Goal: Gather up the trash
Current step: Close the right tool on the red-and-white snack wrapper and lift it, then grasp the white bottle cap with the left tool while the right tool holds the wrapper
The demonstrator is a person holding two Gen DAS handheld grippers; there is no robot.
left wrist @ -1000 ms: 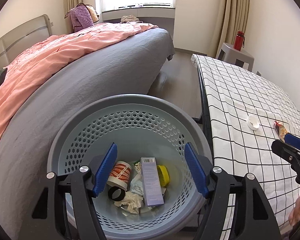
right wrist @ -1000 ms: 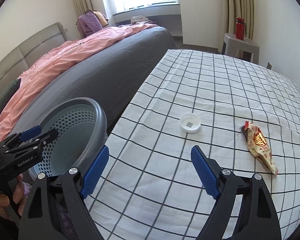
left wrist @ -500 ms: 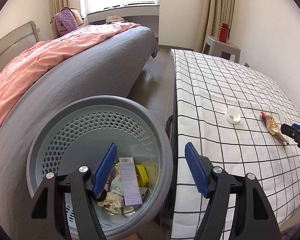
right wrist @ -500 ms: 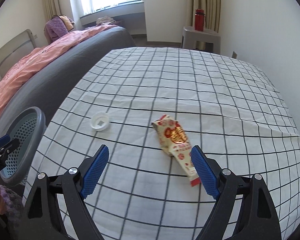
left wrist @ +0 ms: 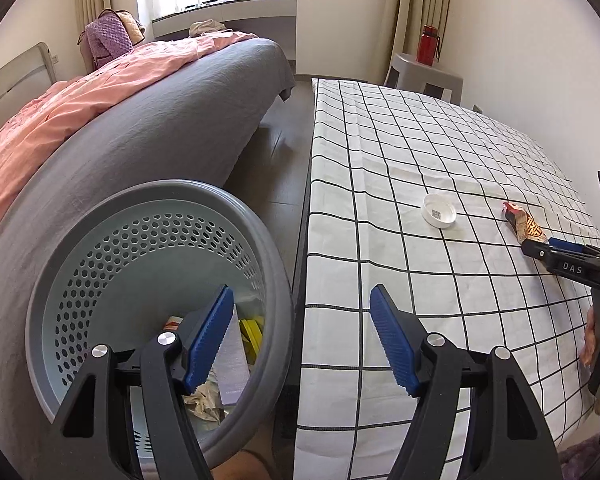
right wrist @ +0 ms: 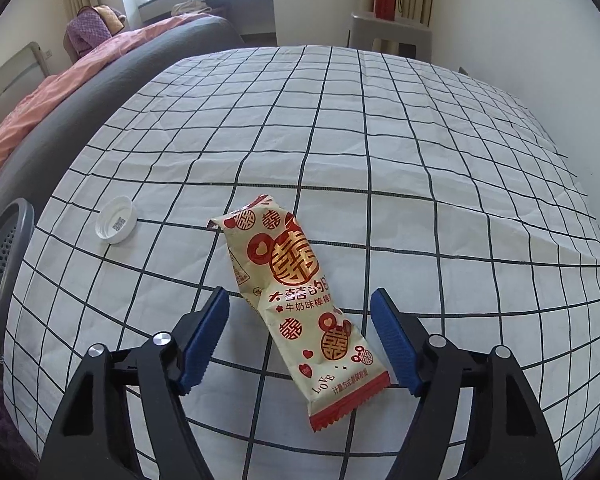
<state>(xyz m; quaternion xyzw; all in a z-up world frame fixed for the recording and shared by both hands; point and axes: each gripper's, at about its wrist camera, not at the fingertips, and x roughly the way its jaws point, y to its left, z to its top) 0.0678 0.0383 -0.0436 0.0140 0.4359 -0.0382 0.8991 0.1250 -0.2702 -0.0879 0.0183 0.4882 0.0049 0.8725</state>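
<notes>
The wrapper (right wrist: 300,304) lies flat on the checked desk (right wrist: 420,160), between the wide-open right gripper's (right wrist: 300,336) fingers, maybe not touching them. A white cap (right wrist: 116,220) sits nearby. The left gripper (left wrist: 302,340), wide open too, hangs beside the bin (left wrist: 100,248).

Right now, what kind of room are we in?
Probably a bedroom: a grey bed with a pink quilt, long beige curtains by the window, and a white black-checked tablecloth nearby.

"LOVE" on the snack wrapper (right wrist: 300,300); "DAS" on the right gripper (left wrist: 556,250)
</notes>
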